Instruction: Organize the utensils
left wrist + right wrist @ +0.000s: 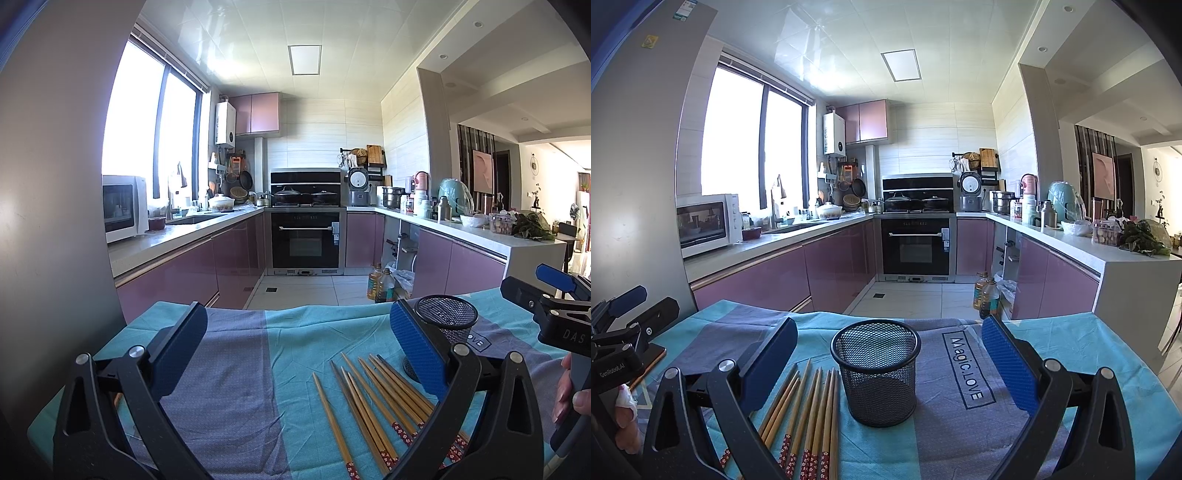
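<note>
Several wooden chopsticks (pixel 373 402) with red patterned ends lie side by side on a blue and teal tablecloth (pixel 240 369). A black mesh cup (pixel 877 371) stands upright and empty just right of them (pixel 809 413). In the left wrist view the cup (pixel 445 325) is partly hidden behind the right finger. My left gripper (pixel 299 354) is open and empty above the cloth, left of the chopsticks. My right gripper (pixel 890 365) is open and empty, with the cup between its fingers' line of sight.
The cloth-covered table (pixel 1071 343) ends at a tiled kitchen floor (pixel 905 299). Purple cabinets run along both sides, an oven (pixel 916 243) at the back. Oil bottles (pixel 986 295) stand on the floor beyond the far table edge. The right gripper shows in the left view (pixel 554 306).
</note>
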A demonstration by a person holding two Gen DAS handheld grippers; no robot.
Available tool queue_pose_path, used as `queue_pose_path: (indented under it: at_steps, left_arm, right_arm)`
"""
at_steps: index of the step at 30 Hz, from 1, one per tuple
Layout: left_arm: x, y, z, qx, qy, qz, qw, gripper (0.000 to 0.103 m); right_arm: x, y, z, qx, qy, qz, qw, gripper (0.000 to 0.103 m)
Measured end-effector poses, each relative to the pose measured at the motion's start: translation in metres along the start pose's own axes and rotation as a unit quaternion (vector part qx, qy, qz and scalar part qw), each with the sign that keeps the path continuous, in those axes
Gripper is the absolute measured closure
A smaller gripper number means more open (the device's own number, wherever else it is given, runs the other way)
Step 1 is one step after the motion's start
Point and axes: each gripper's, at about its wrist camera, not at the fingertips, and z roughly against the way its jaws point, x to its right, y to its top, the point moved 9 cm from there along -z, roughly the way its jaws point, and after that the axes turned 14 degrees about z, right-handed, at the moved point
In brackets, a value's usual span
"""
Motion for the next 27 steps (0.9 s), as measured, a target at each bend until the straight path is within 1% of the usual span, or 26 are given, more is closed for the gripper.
queue_pose_path:
  at_steps: [27]
  left_arm:
    - [0.0011, -0.0042, -0.002, -0.005, -0.001, 0.0, 1.0, 0.005]
  right_arm:
    - [0.0028, -0.0023, 0.0, -0.001, 0.002, -0.004, 1.0, 0.006]
